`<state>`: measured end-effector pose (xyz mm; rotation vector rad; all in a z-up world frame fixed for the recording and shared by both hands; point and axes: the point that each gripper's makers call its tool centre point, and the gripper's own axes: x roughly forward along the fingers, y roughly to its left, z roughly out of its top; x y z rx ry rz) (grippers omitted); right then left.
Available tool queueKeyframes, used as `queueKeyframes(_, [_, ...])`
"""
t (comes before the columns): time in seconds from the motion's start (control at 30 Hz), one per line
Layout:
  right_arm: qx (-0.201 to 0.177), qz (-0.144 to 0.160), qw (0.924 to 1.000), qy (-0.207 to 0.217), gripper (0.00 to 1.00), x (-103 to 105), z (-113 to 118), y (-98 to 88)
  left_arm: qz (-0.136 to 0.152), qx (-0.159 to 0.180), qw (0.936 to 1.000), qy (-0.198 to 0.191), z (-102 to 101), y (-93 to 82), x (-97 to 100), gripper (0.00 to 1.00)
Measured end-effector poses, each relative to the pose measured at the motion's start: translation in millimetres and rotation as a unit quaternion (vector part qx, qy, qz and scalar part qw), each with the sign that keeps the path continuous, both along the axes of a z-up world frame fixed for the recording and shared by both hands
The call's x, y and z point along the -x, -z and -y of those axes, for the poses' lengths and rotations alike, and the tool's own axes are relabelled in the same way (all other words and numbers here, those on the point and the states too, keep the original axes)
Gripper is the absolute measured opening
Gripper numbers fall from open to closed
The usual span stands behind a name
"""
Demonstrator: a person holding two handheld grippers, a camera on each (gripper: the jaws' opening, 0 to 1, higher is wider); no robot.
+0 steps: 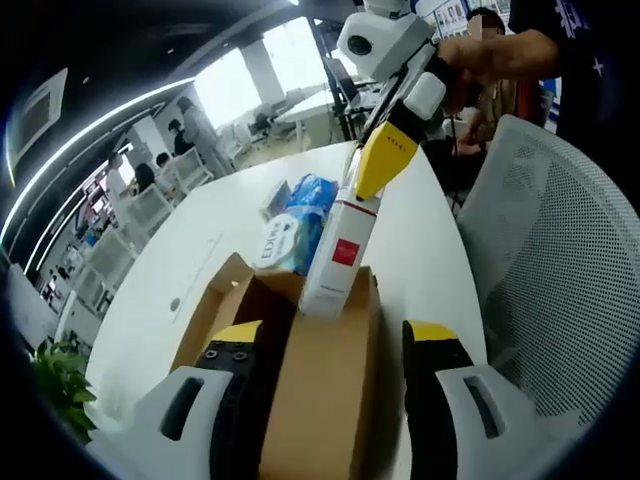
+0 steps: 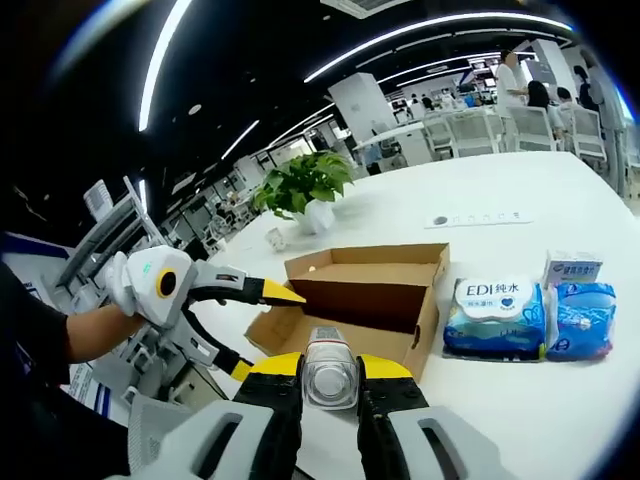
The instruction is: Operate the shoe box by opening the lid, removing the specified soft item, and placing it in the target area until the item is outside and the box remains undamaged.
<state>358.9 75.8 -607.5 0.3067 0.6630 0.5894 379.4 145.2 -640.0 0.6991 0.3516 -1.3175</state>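
A brown cardboard shoe box (image 2: 372, 297) lies open on the white table (image 2: 520, 200). My right gripper (image 2: 330, 367) is shut on a white soft pack (image 2: 330, 378). In the left gripper view that pack (image 1: 338, 258) has a red label and hangs just over the box's far end, pinched at its top by the right gripper (image 1: 364, 190). My left gripper (image 1: 335, 335) stands open, its yellow-tipped jaws either side of the box's brown lid (image 1: 320, 390). From the other side, the left gripper (image 2: 262, 330) straddles the lid flap at the box's left end.
Beside the box lie an EDI wipes pack (image 2: 495, 315), a blue pack (image 2: 582, 320) and a small white carton (image 2: 572, 268). A potted plant (image 2: 305, 185) stands farther back. A white mesh chair (image 1: 560, 250) is at the table's edge, with a person (image 1: 520, 50) behind it.
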Motion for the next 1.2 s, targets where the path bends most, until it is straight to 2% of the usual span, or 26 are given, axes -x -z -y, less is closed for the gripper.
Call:
queueKeyframes(0.33, [0.041,0.021,0.9986,-0.025,0.15,-1.4,8.4,-7.2,-0.022,0.02,0.9991,-0.031,-2.5,-2.8,-1.4,0.63])
queueKeyframes(0.63, [0.079,0.04,0.9944,-0.057,0.15,-4.9,16.3,-14.6,-0.03,0.028,0.9978,-0.051,-9.8,-4.6,-1.2,0.69])
queueKeyframes(0.9, [0.133,0.061,0.9835,-0.106,0.15,-6.3,25.2,-22.5,-0.04,0.037,0.9961,-0.068,-17.7,-5.6,1.6,0.75])
queueKeyframes(1.2, [0.168,0.072,0.9713,-0.152,0.15,-8.2,31.7,-29.1,-0.045,0.046,0.9934,-0.095,-29.1,-1.0,0.2,0.79])
